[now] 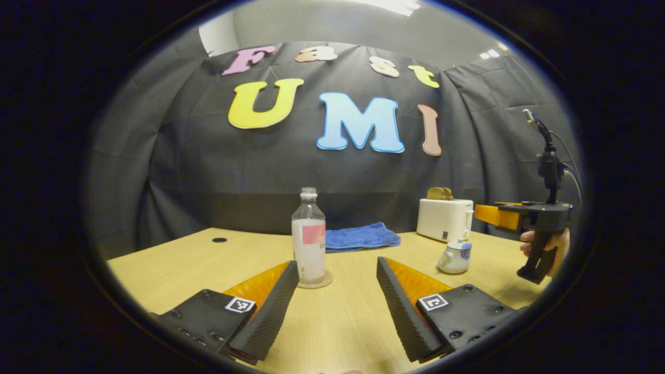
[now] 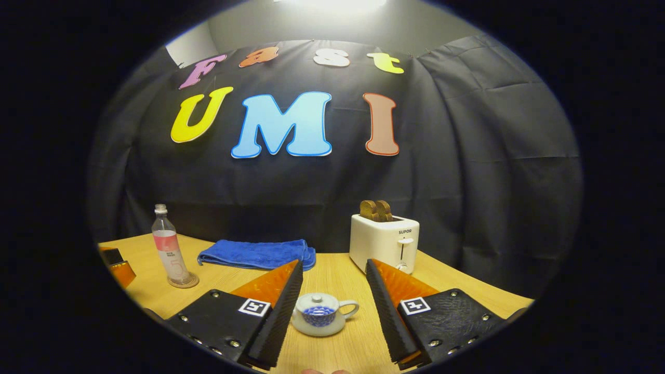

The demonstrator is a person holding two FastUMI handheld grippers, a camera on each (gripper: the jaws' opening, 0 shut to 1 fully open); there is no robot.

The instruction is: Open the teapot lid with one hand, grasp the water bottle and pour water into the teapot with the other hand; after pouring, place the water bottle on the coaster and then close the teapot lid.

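water bottle [image 1: 309, 236] is seen upright on the coaster [image 1: 315, 282], cap off or clear-topped, cannot be told. its long axis is vertical. teapot [image 2: 321, 314] sits on the table [image 1: 171, 265] with its lid [image 2: 317, 299] seated, handle turned toward the view's right in the right gripper view.

left gripper [image 1: 337, 298]: fingers spread wide, nothing held between them. the bottle is found straight ahead and slightly left of its centre line, near, just past the fingertips.

right gripper [image 2: 335, 311]: fingers spread wide, nothing pinched. the teapot lies between the two fingers, close in, apart from both. in the left gripper view this right gripper is seen held by a hand [image 1: 550, 246] off to the right, beside the teapot.

so the bottle is nearer the left, the teapot nearer the right.

bottle on coaster and lid on: this arrangement is matched both by a stage ahead of pouring and by a finished job. water level inside the teapot is hidden, so neither is settled.

a blue towel [image 2: 257, 253] and a toaster [image 2: 384, 241] with bread stand behind, well apart from both.
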